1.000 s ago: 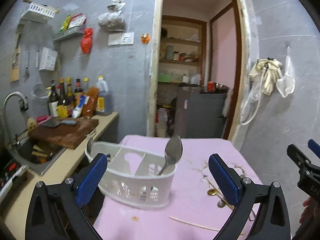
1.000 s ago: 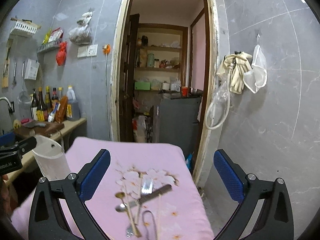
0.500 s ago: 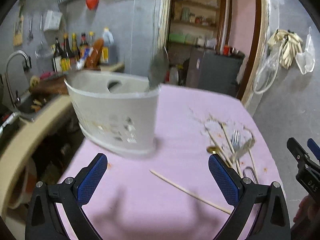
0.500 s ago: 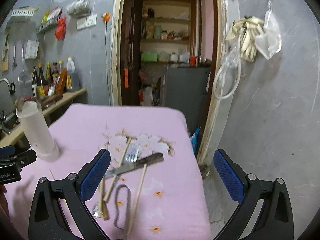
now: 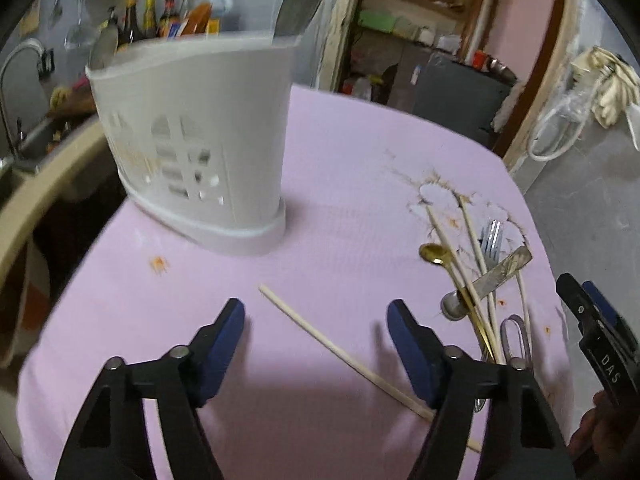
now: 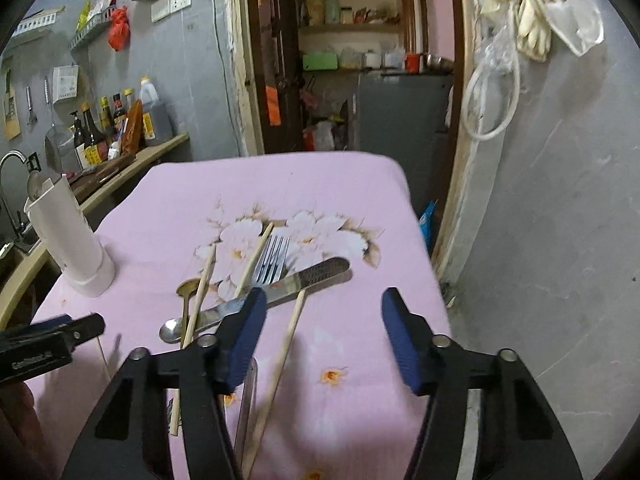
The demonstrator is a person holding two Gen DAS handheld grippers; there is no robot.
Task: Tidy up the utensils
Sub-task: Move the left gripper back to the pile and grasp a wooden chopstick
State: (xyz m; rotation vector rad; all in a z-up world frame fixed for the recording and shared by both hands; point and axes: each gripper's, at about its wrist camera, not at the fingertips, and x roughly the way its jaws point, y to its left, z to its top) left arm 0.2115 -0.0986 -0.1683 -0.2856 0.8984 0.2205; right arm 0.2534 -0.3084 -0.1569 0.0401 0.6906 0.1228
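Both grippers' jaws have just been closing, still spread and empty: left gripper over a chopstick, right gripper beside the knife; "DAS" is showing on its body.

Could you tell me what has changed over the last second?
Both grippers dropped toward the table: the left gripper over a lone chopstick, the right gripper near the utensil pile. Their jaws have just been closing, gripping nothing. The holder and utensils stayed put.

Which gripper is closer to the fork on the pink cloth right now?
Right. The right gripper hangs just short of the fork, with one finger over the knife beside it. The left gripper is off to the side, over a lone chopstick.
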